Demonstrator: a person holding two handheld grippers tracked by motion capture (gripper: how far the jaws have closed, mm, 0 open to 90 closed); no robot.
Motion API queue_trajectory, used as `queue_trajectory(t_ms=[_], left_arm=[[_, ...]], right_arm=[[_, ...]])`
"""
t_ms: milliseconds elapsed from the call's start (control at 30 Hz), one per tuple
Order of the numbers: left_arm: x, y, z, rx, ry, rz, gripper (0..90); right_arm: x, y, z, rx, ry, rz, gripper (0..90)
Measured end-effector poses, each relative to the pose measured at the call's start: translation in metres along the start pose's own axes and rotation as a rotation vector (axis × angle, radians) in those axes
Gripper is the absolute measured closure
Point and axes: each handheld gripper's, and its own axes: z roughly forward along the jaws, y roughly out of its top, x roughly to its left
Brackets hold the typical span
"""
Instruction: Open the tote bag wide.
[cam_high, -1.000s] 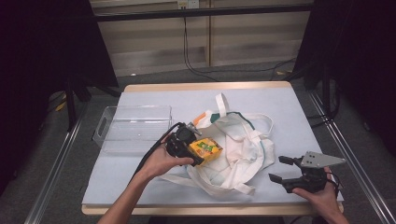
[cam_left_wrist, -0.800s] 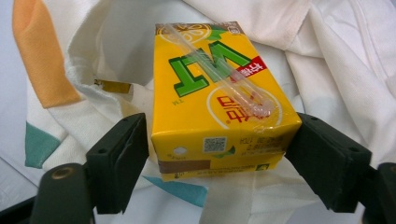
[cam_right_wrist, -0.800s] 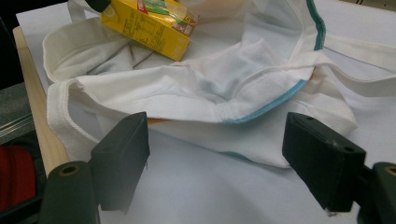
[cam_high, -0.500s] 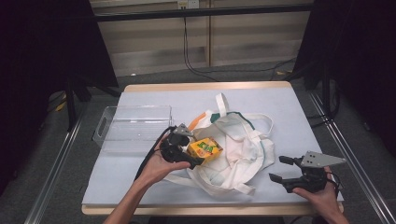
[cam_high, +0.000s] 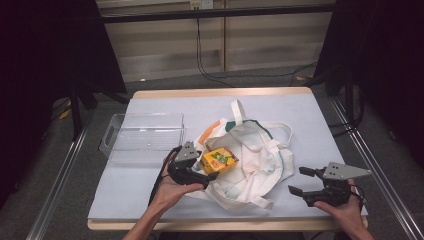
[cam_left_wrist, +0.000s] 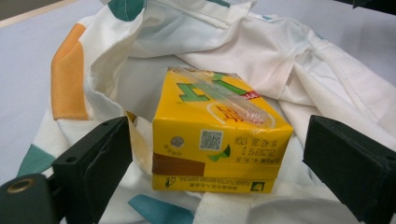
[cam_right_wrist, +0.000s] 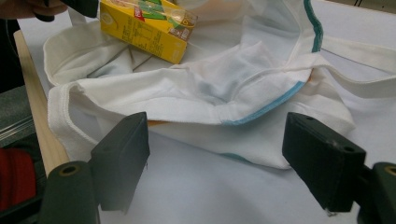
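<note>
Lying on the tote bag (cam_high: 250, 155) from above, the yellow carton (cam_high: 220, 160) is sitting freed between the left tool (cam_left_wrist: 215, 158)'s just-opened jaws up close, while the right tool (cam_right_wrist: 217, 158) is waiting wide and empty beside the bag, likely to grip its rim next.

Yellow juice carton (cam_left_wrist: 219, 135); white tote bag (cam_high: 260, 160), teal-orange patches.
</note>
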Motion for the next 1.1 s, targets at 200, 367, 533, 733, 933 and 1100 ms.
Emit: queue_trajectory(t_ms=[200,367,533,733,933,1100], left_arm=[[-0.003,-0.006,0.004,-0.068,0.037,0.013,8.8],[-0.005,-0.009,0.008,-0.056,0.049,0.028,9.7],[-0.002,-0.011,0.010,-0.052,0.057,0.022,13.6],[-0.003,-0.009,0.012,-0.053,0.071,0.008,14.6],[-0.003,-0.007,0.012,-0.059,0.073,-0.002,27.2],[-0.001,-0.006,0.011,-0.059,0.053,-0.025,27.5]], right_arm=[[0.000,0.000,0.000,0.000,0.005,-0.001,22.2],[0.000,0.000,0.001,-0.001,0.011,-0.001,21.9],[0.000,0.000,0.001,0.001,0.009,0.000,21.9],[0.000,0.000,0.002,0.009,0.005,-0.005,21.8],[-0.001,0.000,0.001,0.002,0.011,0.000,21.2],[0.000,0.000,0.001,0.001,0.008,-0.001,20.6]])
